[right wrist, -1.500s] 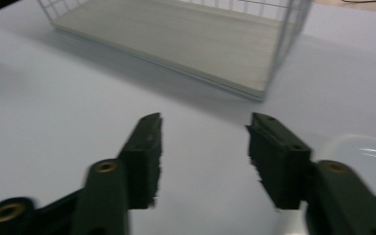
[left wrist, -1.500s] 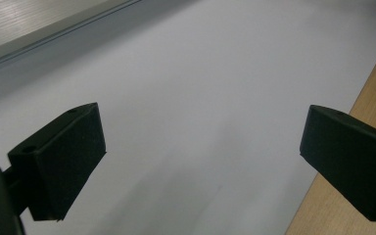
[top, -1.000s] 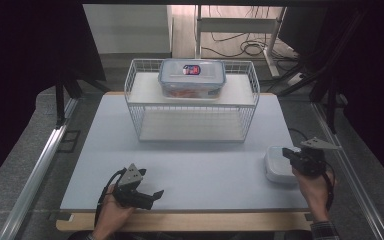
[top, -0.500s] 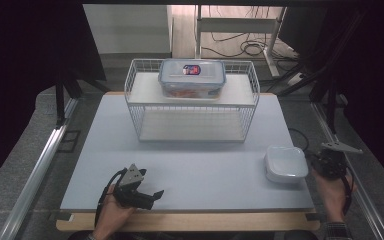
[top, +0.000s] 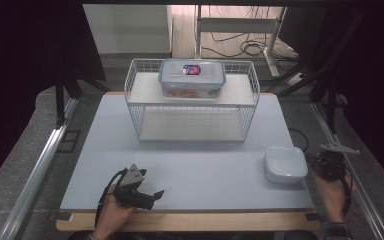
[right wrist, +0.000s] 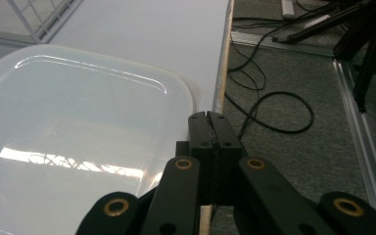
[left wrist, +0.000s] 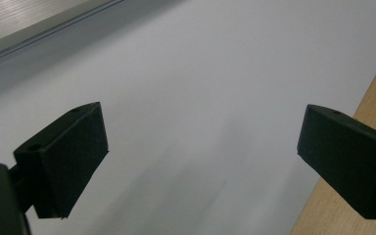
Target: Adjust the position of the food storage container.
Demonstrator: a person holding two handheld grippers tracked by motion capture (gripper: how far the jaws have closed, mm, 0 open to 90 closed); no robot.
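Observation:
A white lidded container sits near the table's right edge and looms large at the left of the right gripper view. My right gripper hovers just past that edge, beside the container and apart from it. Its jaws are pressed together with nothing between them. At the front left, my left gripper rests low over the grey mat. Its jaws stand wide open and empty above the mat.
A white wire rack stands at the back middle with a clear lidded food box on its top shelf. Cables lie on the floor right of the table. The wooden front edge runs beside my left gripper.
My right gripper has drawn back to the right, from over the white container to beyond the table's edge. The container stays put. The left gripper has not moved.

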